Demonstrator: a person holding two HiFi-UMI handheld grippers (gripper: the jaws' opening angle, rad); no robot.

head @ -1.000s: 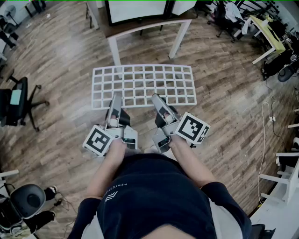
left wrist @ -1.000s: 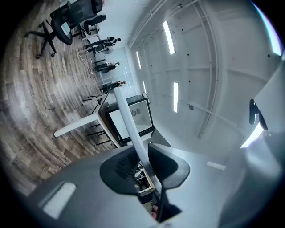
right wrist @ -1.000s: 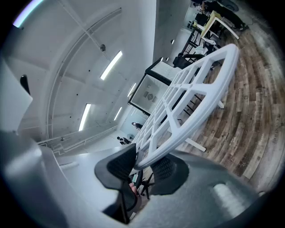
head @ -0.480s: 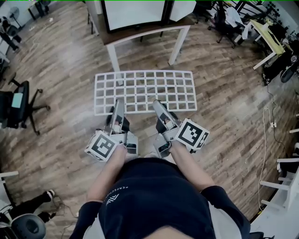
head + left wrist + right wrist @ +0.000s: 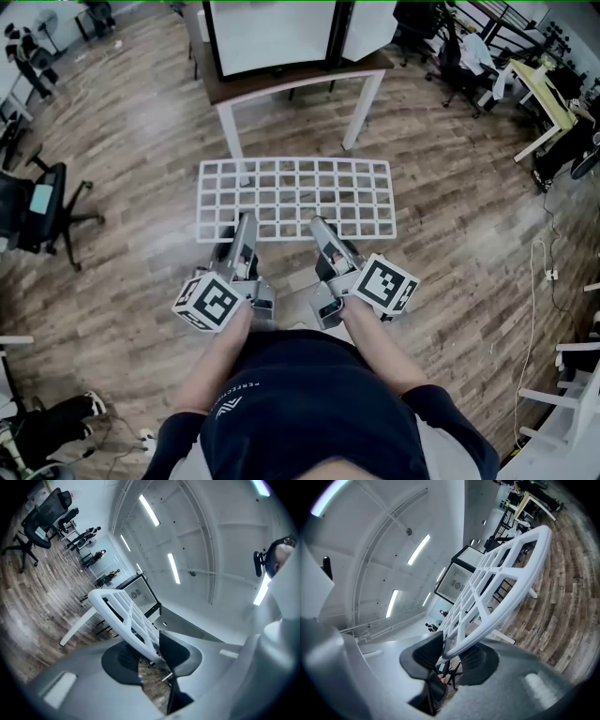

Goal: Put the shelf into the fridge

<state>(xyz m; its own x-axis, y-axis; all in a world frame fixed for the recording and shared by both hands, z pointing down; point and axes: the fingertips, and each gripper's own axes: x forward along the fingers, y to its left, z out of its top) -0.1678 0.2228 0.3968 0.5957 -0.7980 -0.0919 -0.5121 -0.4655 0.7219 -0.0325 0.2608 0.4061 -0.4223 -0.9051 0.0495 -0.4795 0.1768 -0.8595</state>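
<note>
**Shelf carried level toward the fridge, two-gripper hold**

Since a second ago, shelf [image 5: 296, 194], table [image 5: 228, 117] and fridge [image 5: 272, 33] sit lower in the head view, and more of the fridge's white front shows. The left marker cube has rolled.

Left gripper [image 5: 246, 221]: jaws have just been opening, pads touching the shelf's near rim on both sides. Right gripper [image 5: 319, 225]: clamped on the same rim.

The fridge's top is cut off by the frame. Fingers cover parts of the rim.

Count: one shelf, two grippers, one table, one fridge.
</note>
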